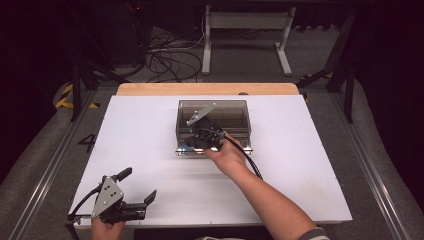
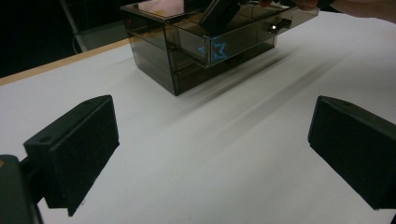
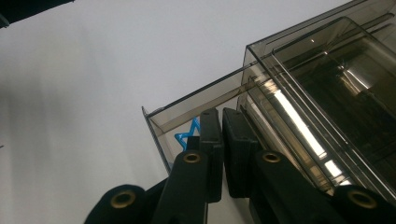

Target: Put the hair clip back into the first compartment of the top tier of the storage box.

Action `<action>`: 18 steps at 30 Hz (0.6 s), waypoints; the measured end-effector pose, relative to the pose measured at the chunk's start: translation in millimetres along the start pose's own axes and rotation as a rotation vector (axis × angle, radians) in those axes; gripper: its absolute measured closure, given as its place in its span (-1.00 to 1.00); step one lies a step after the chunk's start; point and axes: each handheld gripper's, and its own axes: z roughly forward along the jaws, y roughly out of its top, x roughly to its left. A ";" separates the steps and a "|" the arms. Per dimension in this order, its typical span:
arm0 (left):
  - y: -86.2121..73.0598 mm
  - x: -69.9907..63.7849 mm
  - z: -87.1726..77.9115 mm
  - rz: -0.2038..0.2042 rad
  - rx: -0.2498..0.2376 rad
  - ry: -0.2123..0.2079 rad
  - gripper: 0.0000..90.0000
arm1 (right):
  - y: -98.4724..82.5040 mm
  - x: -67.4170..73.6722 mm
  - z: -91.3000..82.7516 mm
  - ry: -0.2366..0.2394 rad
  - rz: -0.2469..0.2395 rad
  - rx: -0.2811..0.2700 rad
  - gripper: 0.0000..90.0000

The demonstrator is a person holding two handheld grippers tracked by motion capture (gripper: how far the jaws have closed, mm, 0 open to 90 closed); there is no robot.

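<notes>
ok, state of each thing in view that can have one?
Smoked transparent plastic drawer box: on the white table, upper drawer pulled partly out.
Blue star outline: lying in that drawer.
Right hand-held gripper: shut, over the open drawer.
Left hand-held gripper: open, holding nothing.

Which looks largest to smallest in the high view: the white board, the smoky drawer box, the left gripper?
1. white board
2. smoky drawer box
3. left gripper, though nearer the camera, so box versus gripper is unsure.

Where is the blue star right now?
The blue star lies inside the pulled-out drawer of the smoky clear box at the table's middle, close by the shut right gripper, whose jaws reach into the drawer.
</notes>
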 end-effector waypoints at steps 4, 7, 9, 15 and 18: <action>0.0 0.1 0.1 -0.001 0.001 -0.001 -0.94 | 0.4 0.5 -1.3 -0.002 -0.004 -0.004 0.91; 0.0 0.3 0.2 -0.001 0.001 -0.001 -0.94 | 1.2 2.2 -4.6 -0.010 -0.019 -0.020 0.87; 0.0 0.3 0.3 -0.001 0.001 -0.001 -0.94 | 2.0 4.1 -8.8 -0.010 -0.031 -0.036 0.86; -0.2 0.2 0.7 -0.007 0.000 -0.001 -0.94 | 3.7 11.5 -24.9 -0.020 -0.071 -0.085 0.68; -0.4 0.2 0.8 -0.009 -0.002 0.000 -0.94 | 4.0 13.6 -34.0 -0.008 -0.085 -0.118 0.51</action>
